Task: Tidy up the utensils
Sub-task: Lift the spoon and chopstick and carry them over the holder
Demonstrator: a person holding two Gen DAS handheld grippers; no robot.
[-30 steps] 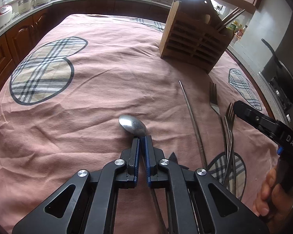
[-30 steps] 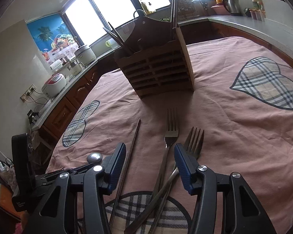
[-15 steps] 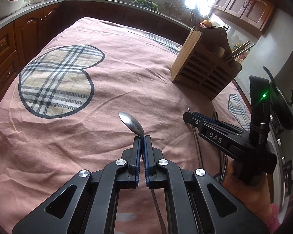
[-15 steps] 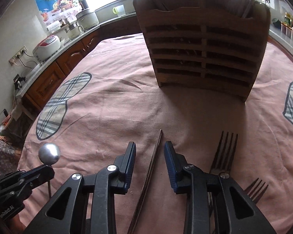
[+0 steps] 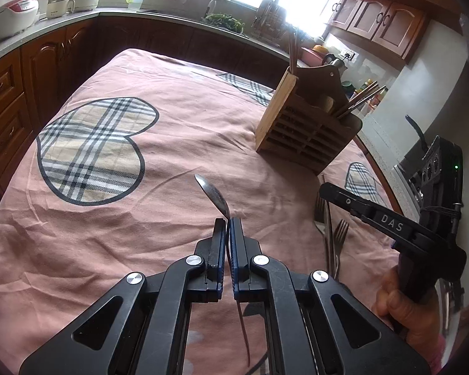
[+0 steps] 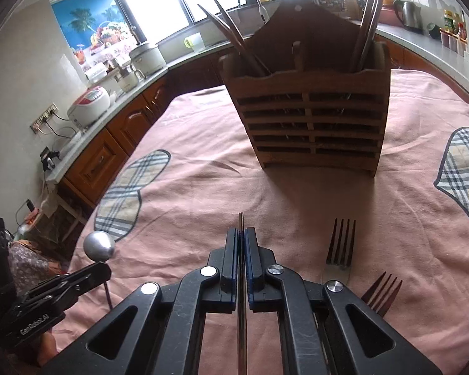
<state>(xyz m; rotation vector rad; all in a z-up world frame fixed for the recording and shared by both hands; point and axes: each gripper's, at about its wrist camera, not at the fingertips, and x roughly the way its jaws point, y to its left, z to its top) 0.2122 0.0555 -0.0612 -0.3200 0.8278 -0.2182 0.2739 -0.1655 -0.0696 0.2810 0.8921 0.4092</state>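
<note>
The left gripper [image 5: 227, 228] has its jaws pressed together on the neck of a spoon [image 5: 214, 194], so the bowl sticks out forward and the handle runs back under the gripper. The spoon is lifted off the pink cloth [image 5: 178, 125] of the table, in front of the wooden holder [image 6: 309, 125] and to its left side. I think it is held by the neck so that the handle end can go down into a compartment.

The right gripper [image 6: 240, 240] is pinching a thin metal chopstick [image 6: 240, 222], which lies straight along its jaws and points at the holder. Whether the stick is already off the cloth, I cannot tell. Two forks [image 6: 340, 243] lie on the cloth in front of the holder, to its right side. The holder already keeps chopsticks and other long utensils upright.
</note>
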